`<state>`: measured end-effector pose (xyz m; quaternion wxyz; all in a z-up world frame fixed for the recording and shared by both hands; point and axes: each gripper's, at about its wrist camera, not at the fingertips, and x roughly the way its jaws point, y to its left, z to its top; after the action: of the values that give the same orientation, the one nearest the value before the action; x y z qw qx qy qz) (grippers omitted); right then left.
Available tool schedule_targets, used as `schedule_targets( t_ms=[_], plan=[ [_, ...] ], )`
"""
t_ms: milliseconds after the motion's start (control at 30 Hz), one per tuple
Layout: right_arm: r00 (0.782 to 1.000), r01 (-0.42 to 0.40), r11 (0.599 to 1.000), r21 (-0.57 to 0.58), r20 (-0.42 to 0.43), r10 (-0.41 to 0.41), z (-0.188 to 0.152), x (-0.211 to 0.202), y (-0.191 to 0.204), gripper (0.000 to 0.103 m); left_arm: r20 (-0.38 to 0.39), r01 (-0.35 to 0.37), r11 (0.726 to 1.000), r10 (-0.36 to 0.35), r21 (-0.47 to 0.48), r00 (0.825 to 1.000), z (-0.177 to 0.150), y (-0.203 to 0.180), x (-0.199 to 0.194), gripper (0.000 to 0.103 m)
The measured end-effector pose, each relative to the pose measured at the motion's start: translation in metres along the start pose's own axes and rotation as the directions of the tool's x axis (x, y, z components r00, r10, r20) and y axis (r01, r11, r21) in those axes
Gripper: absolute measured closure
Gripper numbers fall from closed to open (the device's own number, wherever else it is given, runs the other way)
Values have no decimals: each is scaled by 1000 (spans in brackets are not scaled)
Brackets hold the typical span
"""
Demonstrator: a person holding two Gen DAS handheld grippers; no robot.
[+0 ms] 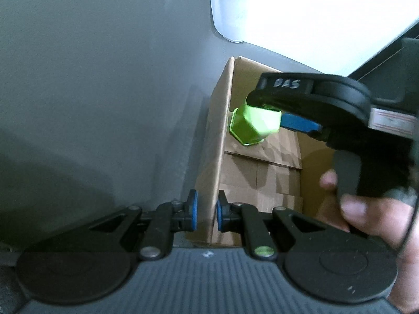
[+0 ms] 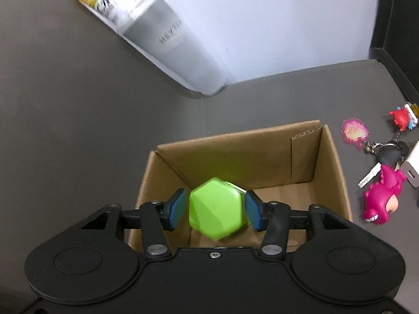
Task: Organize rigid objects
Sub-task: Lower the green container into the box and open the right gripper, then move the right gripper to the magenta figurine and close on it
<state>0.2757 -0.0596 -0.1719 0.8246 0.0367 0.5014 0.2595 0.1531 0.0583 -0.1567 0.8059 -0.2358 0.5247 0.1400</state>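
Note:
An open cardboard box (image 2: 332,167) stands on the grey table. My right gripper (image 2: 216,209) is shut on a lime-green hexagonal object (image 2: 217,209) and holds it over the box's inside. In the left wrist view the same green object (image 1: 251,125) hangs in the right gripper (image 1: 272,115) above the box floor. My left gripper (image 1: 207,213) is shut on the box's left wall (image 1: 217,141), one pad on each side of the cardboard.
A silver-white carton (image 2: 167,39) lies at the back of the table. To the right of the box lie a pink pixel keychain (image 2: 353,132), a red figure (image 2: 400,117), keys (image 2: 387,154) and a magenta dinosaur toy (image 2: 379,196).

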Motion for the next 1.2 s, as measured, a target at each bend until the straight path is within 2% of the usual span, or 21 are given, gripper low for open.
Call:
schedule_targets(
  t_ms=[200,367,467,1033,1133,1200],
  plan=[
    [998,-42,999,-6,46,42,2,-28,-4,46,-3,-11,1000,11,-5,1000,1,-2,2,90],
    [993,-61,998,13,100,59,3,-56,-11,31,-8,-28,1000,28,-10,1000,2,-6,3,90],
    [991,-58,998,20,124,55,4,-71,-15,26,-8,-38,999,38,-10,999,2,-8,5,91],
    [983,-26,999,46,182,18,-2,-113,-48,17,-17,-73,997,72,-27,997,3,-12,8,91],
    [983,11,999,46,183,-19,-2,-118,-54,15,-19,-77,997,76,-32,997,3,-13,7,91],
    [982,5,999,52,190,-15,-3,-121,-59,15,-19,-79,996,79,-36,997,3,-13,7,91]
  ],
)
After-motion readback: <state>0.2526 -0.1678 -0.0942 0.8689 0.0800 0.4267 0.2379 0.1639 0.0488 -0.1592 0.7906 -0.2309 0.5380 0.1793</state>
